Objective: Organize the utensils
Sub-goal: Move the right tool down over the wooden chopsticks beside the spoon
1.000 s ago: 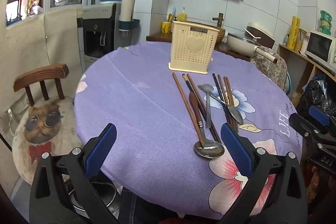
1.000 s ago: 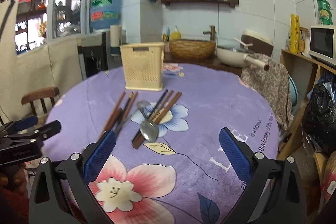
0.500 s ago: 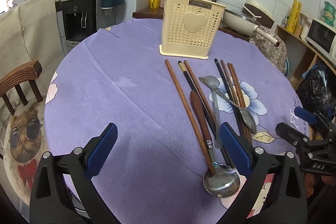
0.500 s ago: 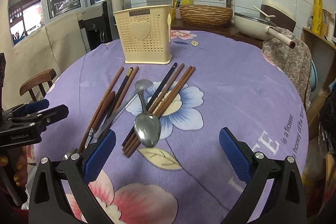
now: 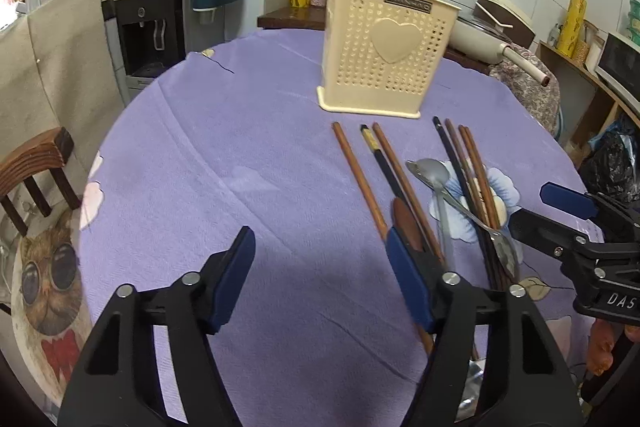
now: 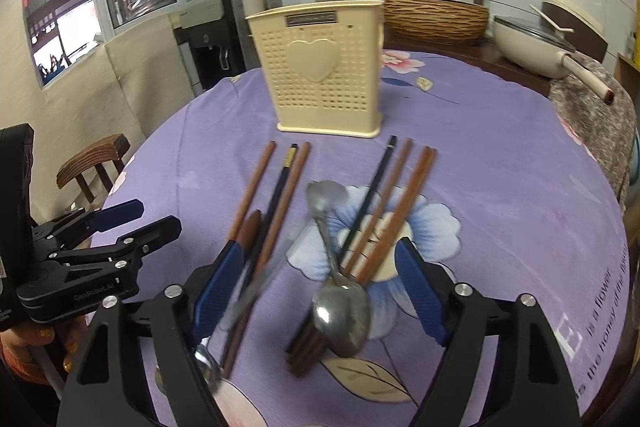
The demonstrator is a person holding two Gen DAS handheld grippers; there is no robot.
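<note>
left tool (image 5: 320,267): closing, nothing held | right tool (image 6: 320,291): closing around steel spoon (image 6: 340,311), brown wooden chopsticks (image 6: 384,223), ungripped

bare cloth (image 5: 240,163) left, utensils (image 5: 440,187) crowd right

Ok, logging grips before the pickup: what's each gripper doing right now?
Left gripper: jaws closing, nothing between them.
Right gripper: jaws closing around the spoon, not gripping yet.
</note>
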